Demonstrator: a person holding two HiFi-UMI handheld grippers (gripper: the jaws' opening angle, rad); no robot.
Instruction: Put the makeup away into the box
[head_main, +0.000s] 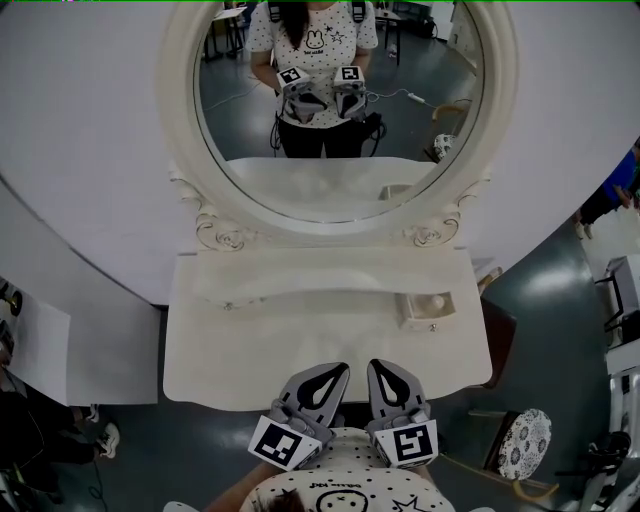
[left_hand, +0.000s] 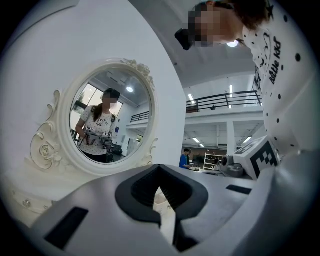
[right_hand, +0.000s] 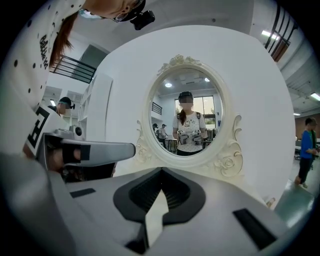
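Box (head_main: 420, 320) sits open on vanity table (head_main: 260, 350), 1 o'clock from my grippers, well apart (pale round thing inside, too small to name). Left gripper (head_main: 333, 372), right gripper (head_main: 383, 366) side by side at table's 6 o'clock edge; both jaws pressed together, nothing between. Mirror (head_main: 340, 100) at 12.

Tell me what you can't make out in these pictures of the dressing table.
Head view: what lies inside the small box on the dressing table is too small and pale to tell; no makeup can be picked out.
Left gripper view: most of the tabletop is hidden behind the body of the left gripper.
Right gripper view: likewise hidden behind the right gripper.
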